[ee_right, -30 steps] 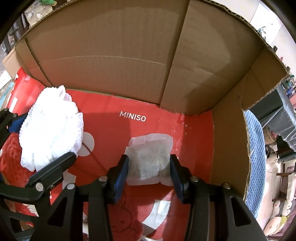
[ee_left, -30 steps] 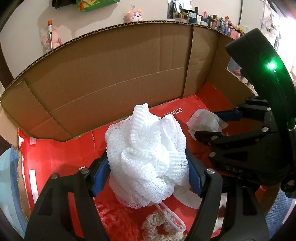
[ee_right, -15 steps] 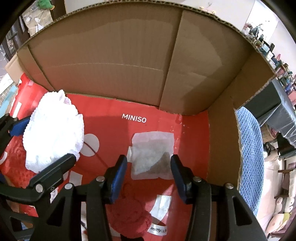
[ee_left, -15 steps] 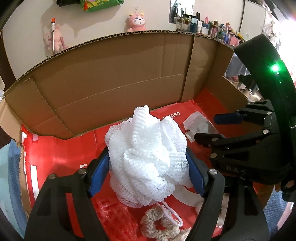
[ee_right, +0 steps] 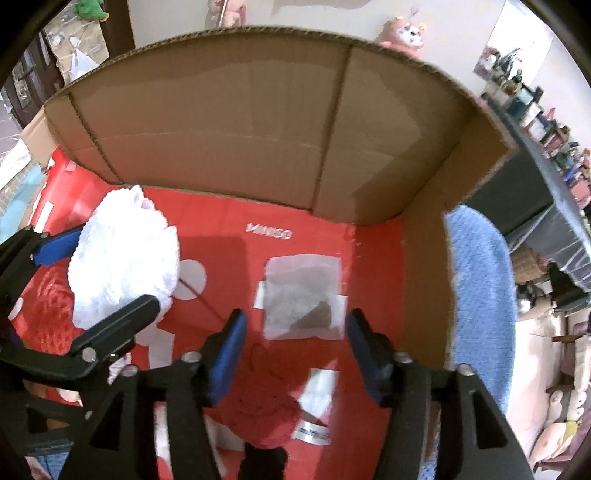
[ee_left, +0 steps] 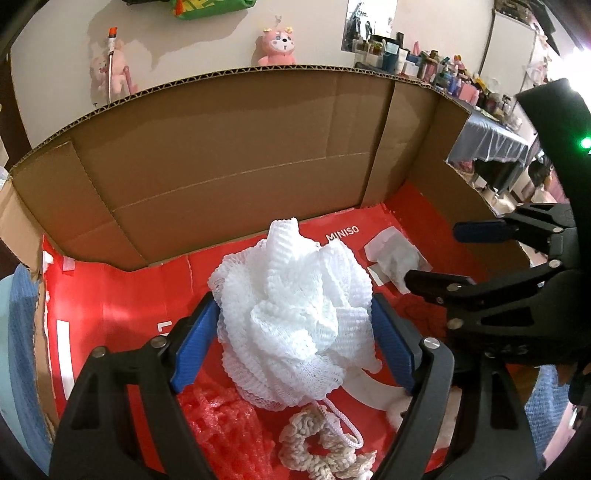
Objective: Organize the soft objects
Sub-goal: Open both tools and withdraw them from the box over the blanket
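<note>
A pale wall (ee_left: 66, 74) rises behind, with pink plush toys (ee_left: 277, 43) hung on it and a green item (ee_left: 212, 4) near the top edge. To the right, a crowded shelf of bottles and small boxes (ee_left: 424, 59) runs along beside a dark grey cloth-draped surface (ee_left: 491, 144). A dark wooden door (ee_right: 26, 88) stands at far left in the right wrist view.

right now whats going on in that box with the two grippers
A person is sorting soft things into a cardboard box with a red liner. The left hand-held gripper has the white mesh bath pouf between its opening jaws. The right hand-held gripper, jaws opening, hangs just short of a flat white sachet lying on the liner, apart from it.
</note>
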The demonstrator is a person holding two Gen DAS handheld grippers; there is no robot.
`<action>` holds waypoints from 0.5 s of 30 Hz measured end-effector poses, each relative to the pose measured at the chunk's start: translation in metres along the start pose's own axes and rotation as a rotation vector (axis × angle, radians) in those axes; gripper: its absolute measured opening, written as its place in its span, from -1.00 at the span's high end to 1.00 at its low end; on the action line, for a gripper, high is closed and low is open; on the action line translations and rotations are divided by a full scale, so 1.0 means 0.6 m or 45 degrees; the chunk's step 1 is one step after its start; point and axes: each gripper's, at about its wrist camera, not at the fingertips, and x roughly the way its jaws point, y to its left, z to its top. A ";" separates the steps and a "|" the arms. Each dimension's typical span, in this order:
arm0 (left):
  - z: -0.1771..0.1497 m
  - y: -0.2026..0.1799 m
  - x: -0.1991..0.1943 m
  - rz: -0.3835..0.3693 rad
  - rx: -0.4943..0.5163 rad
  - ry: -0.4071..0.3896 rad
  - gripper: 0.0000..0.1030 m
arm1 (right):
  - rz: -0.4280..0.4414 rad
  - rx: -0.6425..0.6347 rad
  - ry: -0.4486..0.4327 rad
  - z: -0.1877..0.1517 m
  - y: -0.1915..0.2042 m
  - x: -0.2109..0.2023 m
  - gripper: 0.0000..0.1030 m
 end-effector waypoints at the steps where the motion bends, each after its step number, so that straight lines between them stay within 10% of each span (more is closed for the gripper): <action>1: 0.000 -0.001 -0.001 -0.004 -0.005 -0.006 -0.59 | -0.006 0.006 -0.010 -0.001 -0.005 -0.005 -0.41; 15: 0.002 -0.021 -0.050 -0.026 -0.012 -0.091 -0.62 | 0.020 0.041 -0.096 -0.034 -0.033 -0.056 -0.44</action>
